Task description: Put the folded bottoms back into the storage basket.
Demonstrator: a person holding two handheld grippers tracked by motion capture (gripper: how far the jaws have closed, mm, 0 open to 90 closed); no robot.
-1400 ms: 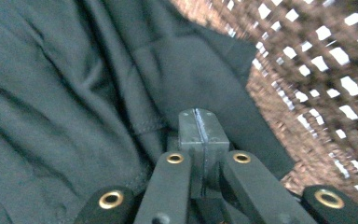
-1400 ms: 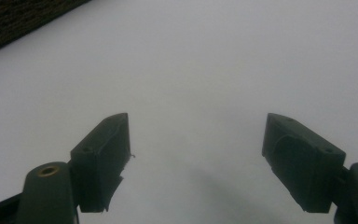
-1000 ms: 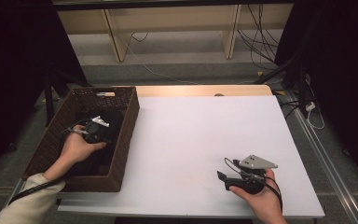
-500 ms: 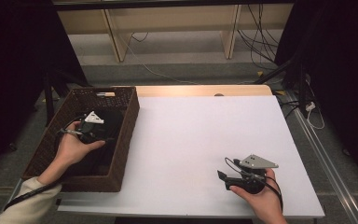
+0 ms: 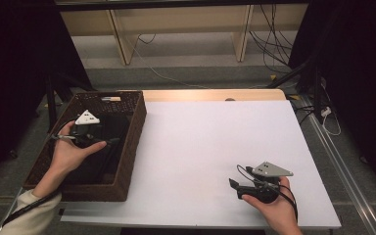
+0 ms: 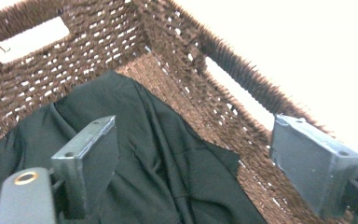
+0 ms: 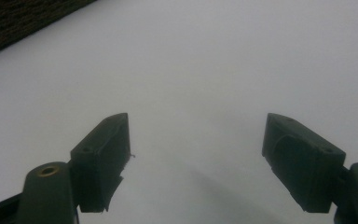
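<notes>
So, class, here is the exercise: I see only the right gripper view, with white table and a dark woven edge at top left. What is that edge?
Observer: It is a brown woven basket standing at the left side of the table in the high view.
Operator: Is anything inside it?
Observer: A black cloth lies crumpled on its floor.
Operator: And where is the other hand's tool?
Observer: The left tool is over that cloth. Its jaws have just been opening and stand wide, with nothing between them.

Black cloth (image 6: 158,172) lies crumpled inside the brown wicker basket (image 6: 102,51)
</notes>
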